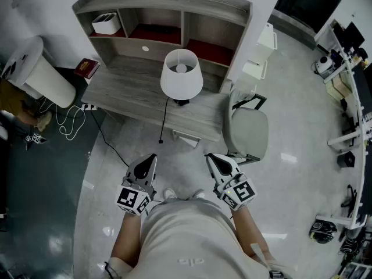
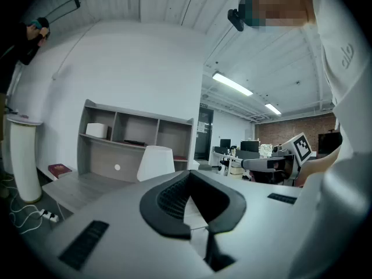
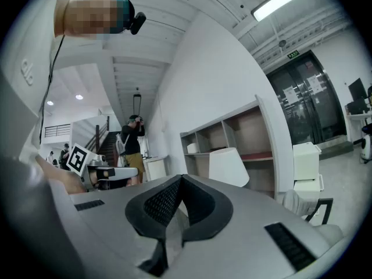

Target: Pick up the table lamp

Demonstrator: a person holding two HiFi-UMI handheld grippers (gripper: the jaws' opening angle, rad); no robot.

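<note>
Grey desk [image 1: 119, 95]: table lamp [image 1: 181, 74], red book [image 1: 86, 67]

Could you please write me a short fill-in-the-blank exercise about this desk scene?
On the desk, the table lamp has a ____ shade. In the head view, the red book lies to the lamp's ____. The left gripper and right gripper both have jaws ____, holding nothing.
Missing words: white; left; shut.

The table lamp [image 1: 181, 77] has its base mostly hidden under its shade. The red book [image 1: 86, 67] is too small to read.
</note>
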